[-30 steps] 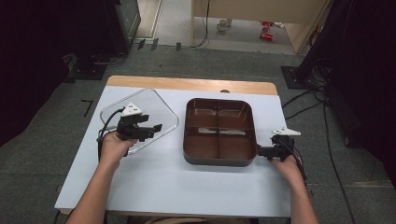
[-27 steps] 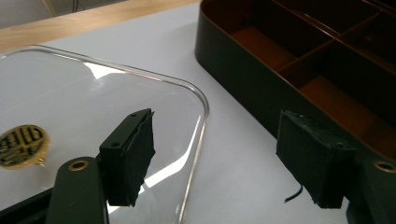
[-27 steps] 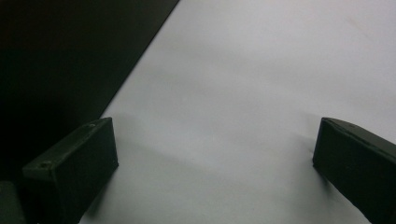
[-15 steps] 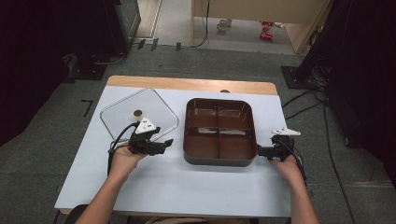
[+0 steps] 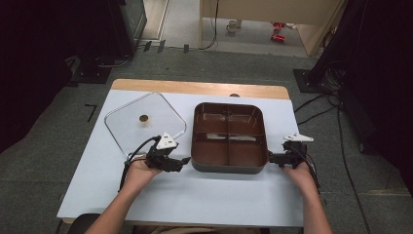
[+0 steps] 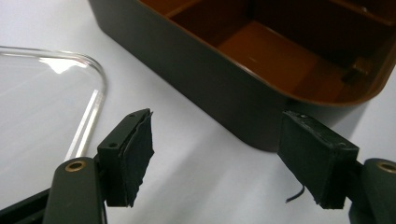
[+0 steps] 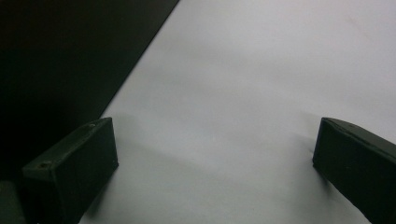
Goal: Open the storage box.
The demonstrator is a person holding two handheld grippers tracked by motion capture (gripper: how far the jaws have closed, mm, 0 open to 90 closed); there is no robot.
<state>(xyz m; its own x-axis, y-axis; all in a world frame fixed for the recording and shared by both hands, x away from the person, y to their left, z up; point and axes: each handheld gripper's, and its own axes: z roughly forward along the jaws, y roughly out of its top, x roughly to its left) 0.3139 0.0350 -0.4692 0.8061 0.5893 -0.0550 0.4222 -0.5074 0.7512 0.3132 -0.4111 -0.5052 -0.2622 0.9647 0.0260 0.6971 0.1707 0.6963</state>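
On the table, toward the far edge: a four-compartment tray right of centre, a clear lid lying flat just to its left, apart from it. Near the tray's front left corner, the left gripper, beside the lid's near corner; at the tray's front right corner, the right gripper.

The place looked like a lab or recording studio set up for filmed tabletop work. A pale tabletop with a bare wooden strip along its far edge stood on grey carpet. Black curtains hung to either side of the tabletop, and cables trailed over the carpet to its right. Beyond the tabletop stood dark equipment and a light wooden cabinet.
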